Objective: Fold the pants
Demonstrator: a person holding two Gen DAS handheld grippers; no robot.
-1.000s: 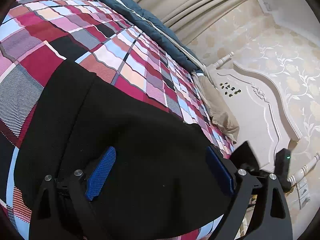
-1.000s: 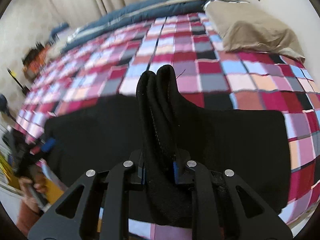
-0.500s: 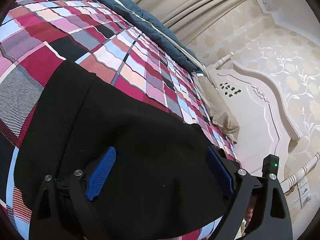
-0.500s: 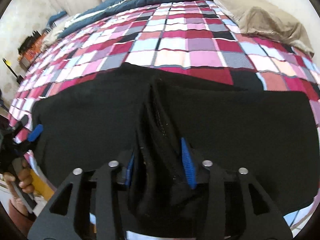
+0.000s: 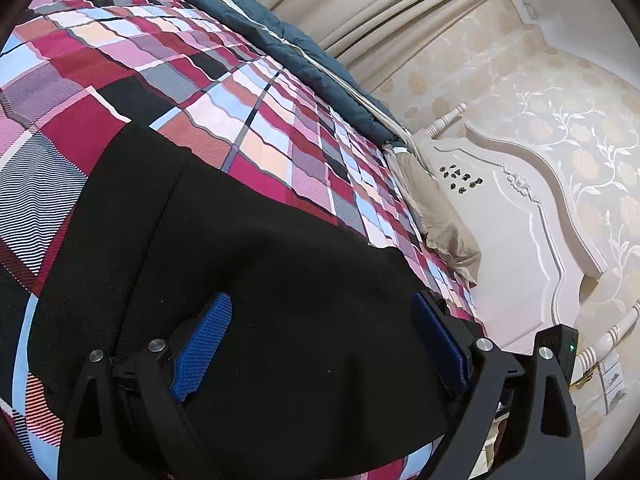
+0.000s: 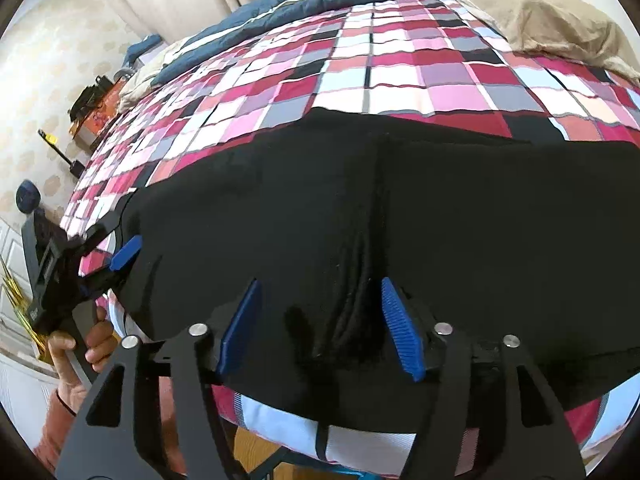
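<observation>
The black pants [image 5: 248, 264] lie folded flat on the plaid bedspread [image 5: 152, 60] near the bed's front edge, also in the right wrist view [image 6: 460, 216]. My left gripper [image 5: 320, 344] is open and empty, its blue pads just above the fabric. My right gripper [image 6: 320, 324] is open, its blue pads either side of a raised fold ridge [image 6: 368, 264] in the pants, holding nothing. The left gripper also shows in the right wrist view [image 6: 116, 256], held by a hand at the pants' left end.
A beige pillow [image 6: 552, 20] and a white headboard [image 5: 520, 216] lie at the bed's head. A dark blue duvet [image 6: 320, 0] runs along the far side by curtains. Wooden floor [image 6: 256, 448] shows below the bed's edge.
My right gripper has opened and let go of the pants fabric it held up; the fabric has dropped flat onto the pants. My left gripper has stayed open and almost still.
</observation>
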